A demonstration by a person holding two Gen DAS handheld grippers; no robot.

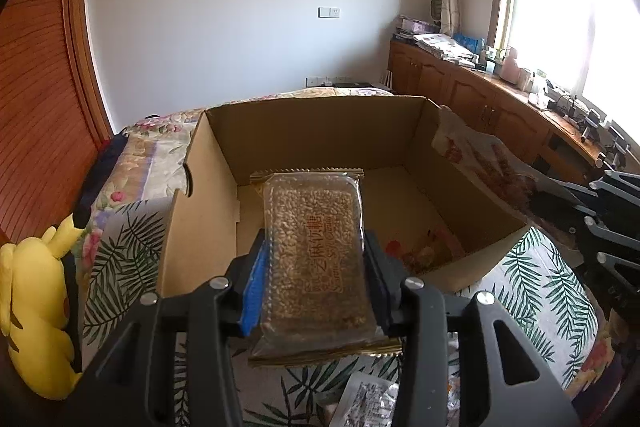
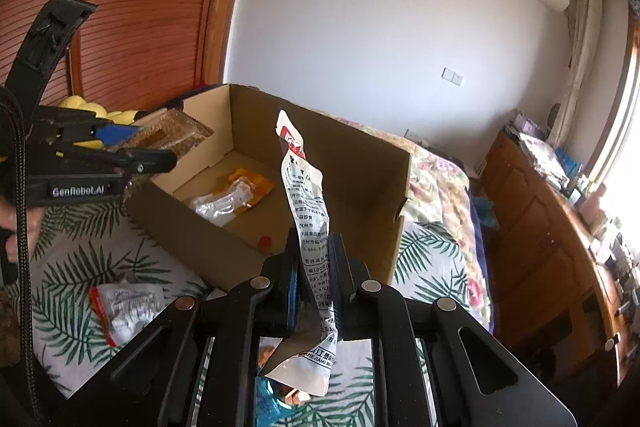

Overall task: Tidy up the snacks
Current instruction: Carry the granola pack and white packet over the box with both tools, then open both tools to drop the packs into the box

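Sesame brittle in a clear, gold-edged wrapper (image 1: 316,259) sits clamped across its width between the pads of the left gripper (image 1: 316,267), held over the near wall of the cardboard box (image 1: 304,131) on the leaf-print bedspread (image 1: 536,291). It looks like a stiff, fairly light slab that could snap if squeezed hard, and the glossy film may slide; a hold on the long edges near the middle, as now, seems soundest. Red Chinese characters run along its face, with smaller Latin letters too blurred to read. Further right, the right gripper (image 2: 314,267) is pinched tight on a white pouch (image 2: 308,211), gripped low on its body and standing up in front of the box. The pouch looks thin, limp and light, so it will probably flop. Its black print is Chinese, with "HEJIANG" legible near the bottom edge. The left tool's side reads "GenRobot.AI".
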